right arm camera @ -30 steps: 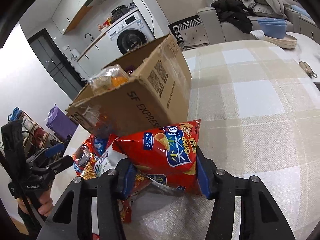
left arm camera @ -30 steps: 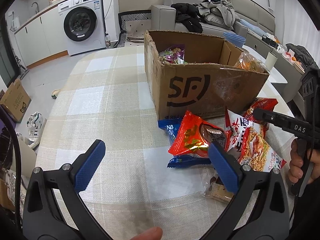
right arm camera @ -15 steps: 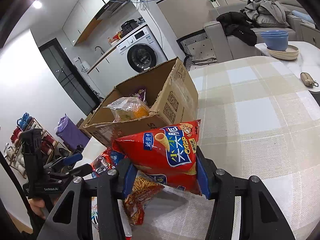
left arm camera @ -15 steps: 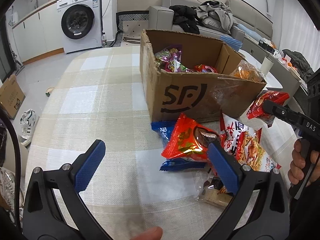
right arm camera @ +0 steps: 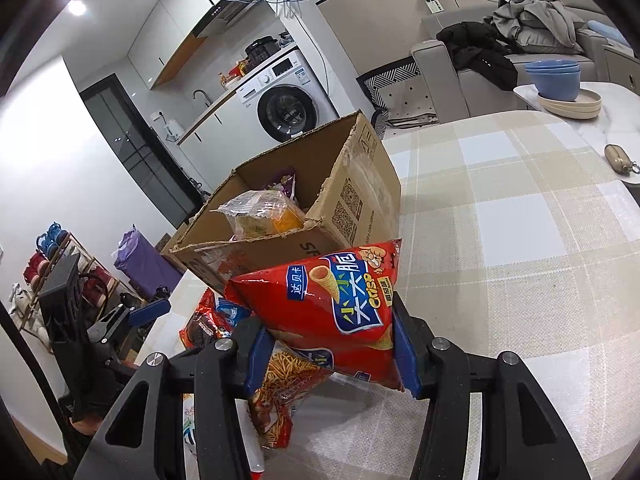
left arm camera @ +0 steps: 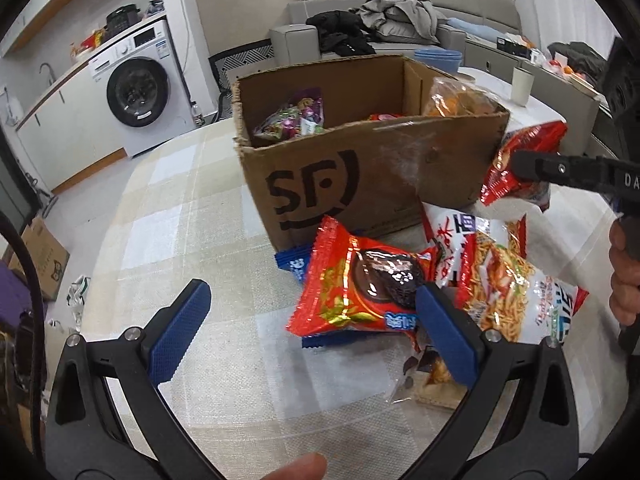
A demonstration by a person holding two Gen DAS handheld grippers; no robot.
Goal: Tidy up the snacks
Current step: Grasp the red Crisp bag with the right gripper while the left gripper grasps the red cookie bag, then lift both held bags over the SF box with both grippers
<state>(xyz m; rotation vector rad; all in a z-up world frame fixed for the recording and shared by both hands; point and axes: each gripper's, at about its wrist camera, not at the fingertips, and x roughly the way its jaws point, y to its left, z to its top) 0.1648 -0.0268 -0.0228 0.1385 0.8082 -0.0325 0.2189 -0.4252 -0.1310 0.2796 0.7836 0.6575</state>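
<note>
My right gripper (right arm camera: 326, 354) is shut on a red crisp bag (right arm camera: 336, 304), held in the air beside the near corner of the open cardboard box (right arm camera: 352, 200). The left wrist view shows that same red crisp bag (left arm camera: 524, 160) at the box's (left arm camera: 360, 160) right corner. My left gripper (left arm camera: 310, 320) stands open and low over the table, nothing gripped. A red chocolate-pie packet (left arm camera: 356, 288) lies just ahead of it, touching its right finger. A noodle-snack bag (left arm camera: 500, 280) and a blue packet (left arm camera: 292, 262) lie by the box. Several snacks sit inside the box.
The checked tablecloth (left arm camera: 180, 220) stretches bare to the left of the box. A small clear wrapper (left arm camera: 424, 384) lies near my left gripper's right finger. Blue bowls on plates (right arm camera: 560, 84) and a small pouch (right arm camera: 618, 158) sit at the table's far right.
My right gripper has lifted the red crisp bag from table level up to the height of the box rim. The left gripper has drifted closer to the red packet, still open.
</note>
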